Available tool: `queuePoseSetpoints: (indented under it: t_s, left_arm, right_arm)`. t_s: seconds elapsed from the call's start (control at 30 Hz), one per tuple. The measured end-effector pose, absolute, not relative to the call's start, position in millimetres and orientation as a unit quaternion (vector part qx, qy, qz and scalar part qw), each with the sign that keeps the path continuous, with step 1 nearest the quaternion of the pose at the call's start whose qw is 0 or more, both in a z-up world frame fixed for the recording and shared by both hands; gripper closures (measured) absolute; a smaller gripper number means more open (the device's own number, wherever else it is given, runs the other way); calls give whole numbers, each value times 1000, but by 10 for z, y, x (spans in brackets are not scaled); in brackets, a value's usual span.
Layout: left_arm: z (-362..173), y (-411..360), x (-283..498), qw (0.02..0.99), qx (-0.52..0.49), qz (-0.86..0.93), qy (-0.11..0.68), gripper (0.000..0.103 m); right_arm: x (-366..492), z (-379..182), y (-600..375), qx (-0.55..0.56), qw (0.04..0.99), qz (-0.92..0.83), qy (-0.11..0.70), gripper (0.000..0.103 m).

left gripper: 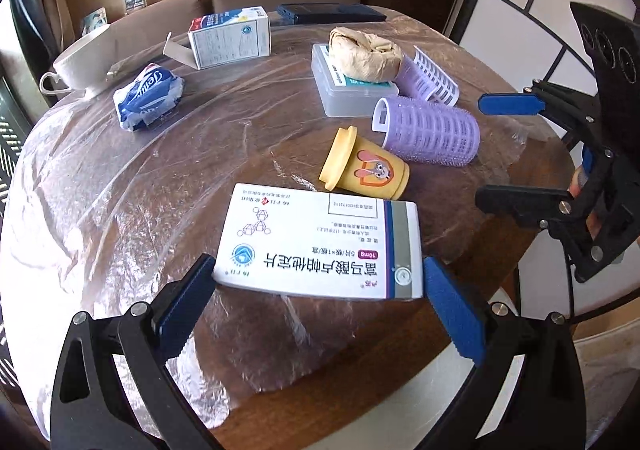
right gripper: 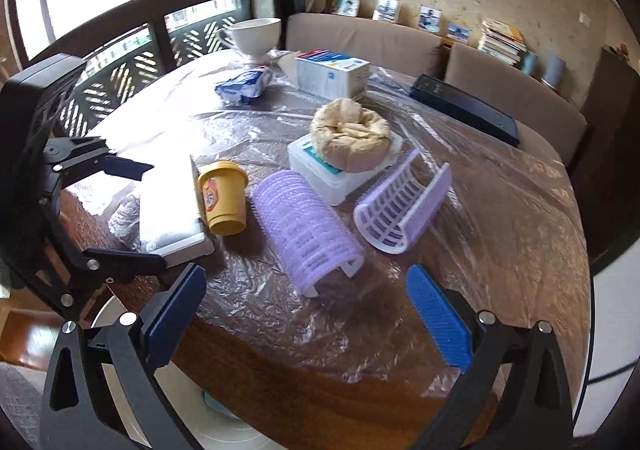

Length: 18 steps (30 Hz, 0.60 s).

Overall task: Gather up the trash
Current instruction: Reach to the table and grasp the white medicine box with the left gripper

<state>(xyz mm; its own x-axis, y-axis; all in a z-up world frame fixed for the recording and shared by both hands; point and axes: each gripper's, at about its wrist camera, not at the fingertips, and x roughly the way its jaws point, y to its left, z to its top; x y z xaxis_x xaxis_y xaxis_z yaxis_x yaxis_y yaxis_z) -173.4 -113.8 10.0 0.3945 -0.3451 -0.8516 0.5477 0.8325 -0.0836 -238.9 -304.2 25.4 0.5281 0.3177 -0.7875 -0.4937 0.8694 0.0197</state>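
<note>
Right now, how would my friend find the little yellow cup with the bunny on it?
Start at the round wooden table under crinkly clear plastic. Near its front edge lies a flat white medicine box, with two purple mesh hair rollers nearby. The small yellow plastic cup lies on its side between the box and the nearer roller, the only yellow thing, with a cartoon rabbit face.

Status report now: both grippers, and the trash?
Left gripper open, straddling white medicine box. Right gripper open, empty, near purple roller. Yellow cup touching box's far edge.
</note>
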Motion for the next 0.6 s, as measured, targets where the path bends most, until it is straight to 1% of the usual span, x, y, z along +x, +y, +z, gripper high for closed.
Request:
queuePoseSetpoints:
  t_s: [0.17, 0.33, 0.47, 0.53, 0.6]
  left_arm:
    - [65, -1180, -1712, 830, 139, -262, 472, 1]
    - [70, -1134, -1659, 830, 135, -260, 475, 1]
    - [70, -1118, -1630, 826, 134, -267, 478, 1]
    - [72, -1115, -1621, 825, 136, -270, 477, 1]
    - [72, -1118, -1619, 825, 139, -272, 476, 1]
  right_arm:
    - [-2324, 204, -2970, -127, 861, 249, 425, 4]
    - [-2238, 175, -2909, -138, 853, 264, 428, 4]
    - [-2184, 147, -2874, -139, 843, 282, 436, 7]
    - [-2172, 135, -2856, -140, 837, 292, 441, 10]
    - [-2162, 123, -2828, -143, 835, 295, 443, 12]
